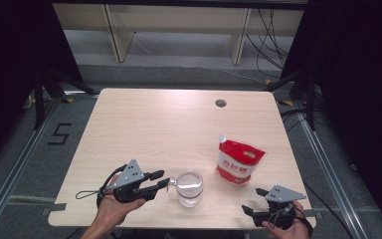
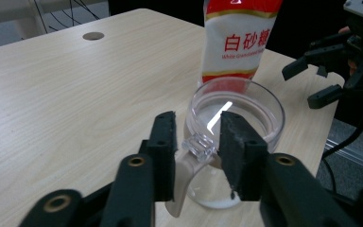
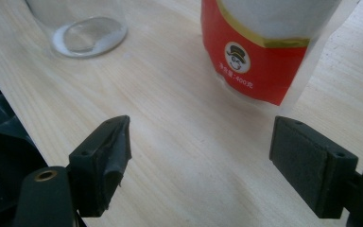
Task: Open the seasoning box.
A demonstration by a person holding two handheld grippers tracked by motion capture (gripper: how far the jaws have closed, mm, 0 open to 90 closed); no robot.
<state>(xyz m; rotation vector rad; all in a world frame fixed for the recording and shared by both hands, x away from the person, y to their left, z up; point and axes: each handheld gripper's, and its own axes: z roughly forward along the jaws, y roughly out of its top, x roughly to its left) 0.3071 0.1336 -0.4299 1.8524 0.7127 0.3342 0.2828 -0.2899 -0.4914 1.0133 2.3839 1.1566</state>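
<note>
High view is showing the left hand-held gripper (image 1: 165,183) reaching toward a clear mug (image 1: 189,187) near the front edge of the tabletop (image 1: 154,124), its tips at the mug's handle (image 1: 171,182). Left gripper view is showing that handle (image 2: 194,156) sitting between the two jaws; the pads (image 2: 234,142) are standing close on either side, narrowed but with a sliver of gap visible, so they are not yet pressing on it. The mug body is lying just beyond the jaw tips. A red-and-white pouch (image 1: 239,160) is standing past the mug. The right hand-held gripper (image 1: 251,201) is resting with jaws wide apart, the pouch (image 3: 264,52) standing near, ahead of its tips.
</note>
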